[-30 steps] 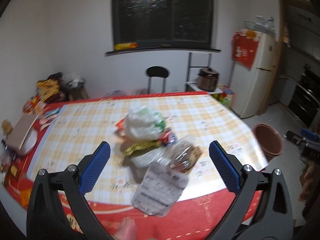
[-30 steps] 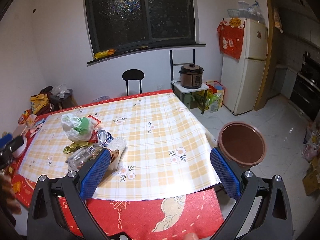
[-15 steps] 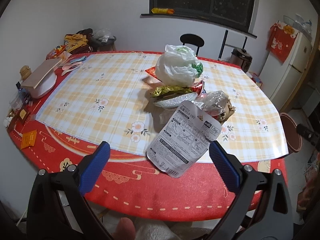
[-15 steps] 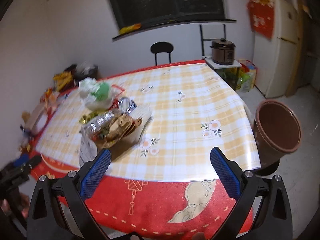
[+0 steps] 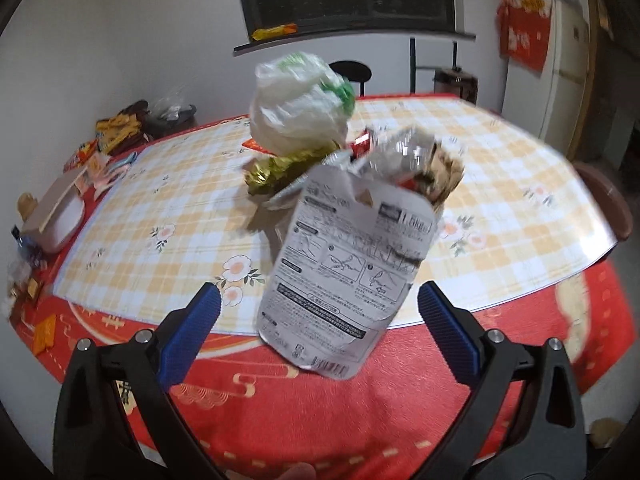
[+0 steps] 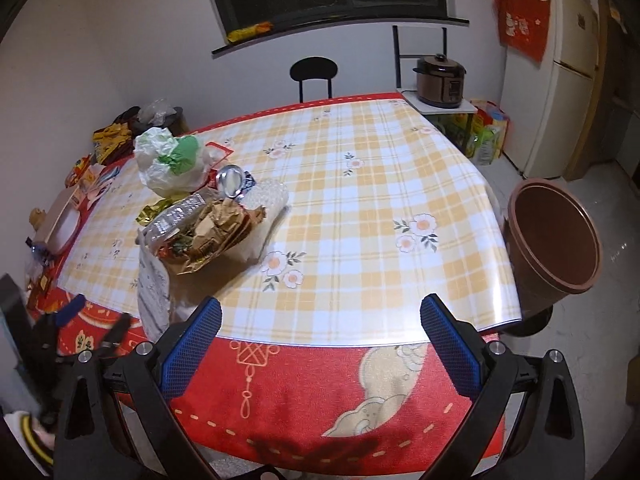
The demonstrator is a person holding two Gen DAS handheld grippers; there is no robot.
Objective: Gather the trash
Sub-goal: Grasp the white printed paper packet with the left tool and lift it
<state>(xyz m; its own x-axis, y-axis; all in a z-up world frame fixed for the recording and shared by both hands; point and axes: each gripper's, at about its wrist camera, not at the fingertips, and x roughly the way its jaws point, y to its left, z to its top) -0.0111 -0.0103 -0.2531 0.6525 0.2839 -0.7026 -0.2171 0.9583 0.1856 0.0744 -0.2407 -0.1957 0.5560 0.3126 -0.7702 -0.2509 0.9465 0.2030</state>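
Observation:
A pile of trash lies on the checked table (image 6: 380,184): a white printed pouch (image 5: 348,268) at the near edge, a clear pack of brown wrappers (image 6: 204,232), a gold wrapper (image 5: 280,168), a white and green plastic bag (image 5: 304,108) and a can (image 6: 231,180). My left gripper (image 5: 320,320) is open, its pads either side of the pouch's lower part, not touching it. My right gripper (image 6: 320,332) is open and empty over the table's front edge. A brown bin (image 6: 554,240) stands right of the table.
A chair (image 6: 314,74) stands behind the table. A rice cooker (image 6: 440,80) on a stand and a fridge (image 6: 556,80) are at the back right. Boxes and snack packs (image 5: 80,184) crowd the table's left end. The left gripper (image 6: 80,328) shows at the right view's lower left.
My left gripper has moved in low toward the white pouch, which now stands large between its fingers. My right gripper has shifted and steadied at the table's front edge.

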